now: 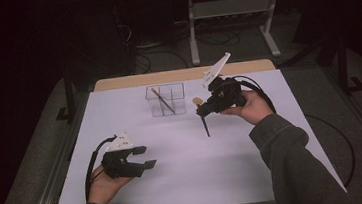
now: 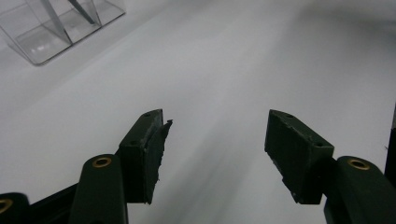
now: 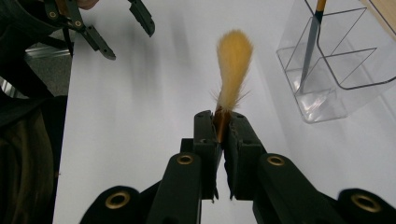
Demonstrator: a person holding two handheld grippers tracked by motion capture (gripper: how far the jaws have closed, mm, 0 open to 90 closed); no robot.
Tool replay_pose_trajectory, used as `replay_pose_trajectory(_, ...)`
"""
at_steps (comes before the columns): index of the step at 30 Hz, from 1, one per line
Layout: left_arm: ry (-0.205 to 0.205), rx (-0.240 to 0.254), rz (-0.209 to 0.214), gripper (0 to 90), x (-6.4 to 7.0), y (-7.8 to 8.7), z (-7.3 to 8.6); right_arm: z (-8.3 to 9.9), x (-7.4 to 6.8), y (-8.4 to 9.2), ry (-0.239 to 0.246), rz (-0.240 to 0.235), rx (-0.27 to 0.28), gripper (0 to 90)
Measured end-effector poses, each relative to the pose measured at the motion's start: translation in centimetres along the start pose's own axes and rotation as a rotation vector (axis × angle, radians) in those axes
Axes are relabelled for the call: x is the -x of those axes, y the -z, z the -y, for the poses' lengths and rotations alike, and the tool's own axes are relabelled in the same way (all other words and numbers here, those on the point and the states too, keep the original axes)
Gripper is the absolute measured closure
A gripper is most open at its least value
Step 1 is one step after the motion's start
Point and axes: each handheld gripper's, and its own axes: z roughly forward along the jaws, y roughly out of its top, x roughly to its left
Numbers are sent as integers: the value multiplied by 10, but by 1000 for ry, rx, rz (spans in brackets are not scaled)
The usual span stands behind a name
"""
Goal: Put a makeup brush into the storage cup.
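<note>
- Left claw [image 1: 143,156], lower left of high view: jaws spread, nothing btwn them, over bare white surface [image 1: 185,172]. No contact w/ anything.
- Right claw [image 1: 201,111], centre-right of high view, held above the surface: jaws pressed together, pinching a thin dark-handled brush with copper ferrule and tan bristle tuft [image 3: 232,70] at the ferrule.
- In right gripper view, tuft sticks up past the jaw tips, mid frame; in high view, handle hangs down-right from the claw, tip near the surface.
- Clear plastic divided organiser box [image 1: 166,100], upper centre of high view, just left of right claw, apart from it.
- Second dark-handled brush [image 1: 163,100] leans inside the box; which compartment – can't tell.
</note>
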Motion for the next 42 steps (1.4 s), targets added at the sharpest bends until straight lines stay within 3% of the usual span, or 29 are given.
replay_pose_trajectory(15,26,15,-29,329,-7,11,4,-21,13,1,12,6,-14,828)
replay_pose_trajectory(26,42,6,-37,275,-9,10,6,-30,27,-1,-22,5,-16,828)
replay_pose_trajectory(42,23,14,-45,255,-8,13,7,-48,38,-10,-33,17,-34,828)
